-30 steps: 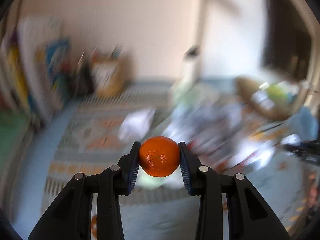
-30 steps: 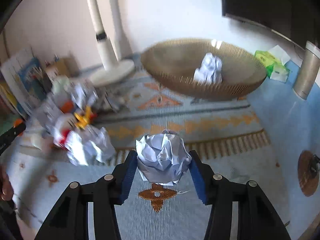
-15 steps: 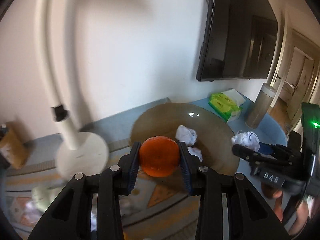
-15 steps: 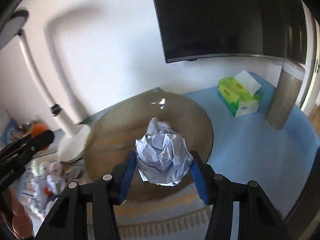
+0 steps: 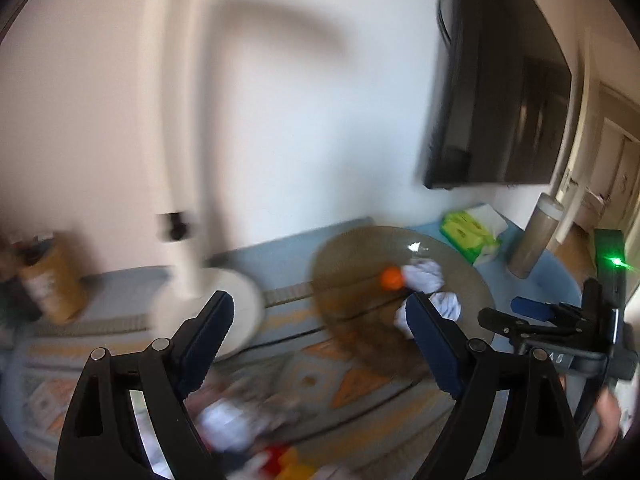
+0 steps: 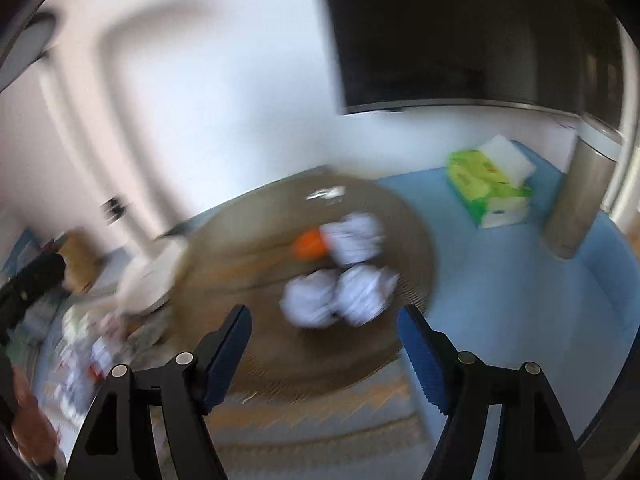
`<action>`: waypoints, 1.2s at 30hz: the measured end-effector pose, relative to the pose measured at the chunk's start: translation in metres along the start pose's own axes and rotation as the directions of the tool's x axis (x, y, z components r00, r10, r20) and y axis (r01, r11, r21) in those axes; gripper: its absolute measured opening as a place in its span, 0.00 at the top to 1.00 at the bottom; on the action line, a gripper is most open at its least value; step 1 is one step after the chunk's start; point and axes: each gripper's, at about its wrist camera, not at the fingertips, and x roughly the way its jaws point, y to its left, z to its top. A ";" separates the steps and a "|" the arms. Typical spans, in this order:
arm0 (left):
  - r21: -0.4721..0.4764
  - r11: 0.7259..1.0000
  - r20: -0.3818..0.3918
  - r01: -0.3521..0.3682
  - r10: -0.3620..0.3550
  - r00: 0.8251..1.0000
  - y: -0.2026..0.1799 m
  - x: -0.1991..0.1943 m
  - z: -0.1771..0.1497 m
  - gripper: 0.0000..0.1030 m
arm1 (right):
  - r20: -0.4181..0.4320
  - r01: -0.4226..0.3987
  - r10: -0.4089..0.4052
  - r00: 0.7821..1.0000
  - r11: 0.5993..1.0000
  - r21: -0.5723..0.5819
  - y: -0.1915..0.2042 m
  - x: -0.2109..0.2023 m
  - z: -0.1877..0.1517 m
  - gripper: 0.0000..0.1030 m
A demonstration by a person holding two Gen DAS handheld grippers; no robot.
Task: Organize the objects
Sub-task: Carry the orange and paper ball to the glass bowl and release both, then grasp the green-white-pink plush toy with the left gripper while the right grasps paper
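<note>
Orange and three paper balls lie in the woven bowl. Left hand-held gripper and right hand-held gripper both gape, empty, above it. Risk: the orange could roll; frames are blurred, so a fast sweep might clip the rim.

No readable text in either view. Green tissue pack near the basket: print too blurred. Right gripper body beside the basket: pale characters, illegible.
</note>
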 end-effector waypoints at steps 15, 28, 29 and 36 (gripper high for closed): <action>-0.298 0.801 -0.169 -0.520 0.492 0.854 0.231 -0.108 -0.177 0.01 | 0.103 -0.149 0.176 0.979 0.962 -0.230 0.130 0.025 -0.098 0.07; -0.210 0.904 -0.193 -0.372 0.335 0.922 0.153 -0.079 -0.172 0.01 | 0.071 -0.109 0.130 0.989 0.963 -0.245 0.132 0.041 -0.102 0.00; -0.171 0.908 -0.201 -0.383 0.348 0.916 0.139 -0.075 -0.169 0.01 | 0.074 -0.107 0.129 0.989 0.964 -0.243 0.133 0.039 -0.103 0.00; -0.062 0.920 -0.300 -0.387 0.352 0.887 0.096 -0.018 -0.165 0.02 | 0.063 -0.137 0.153 0.986 0.970 -0.203 0.123 0.039 -0.100 0.00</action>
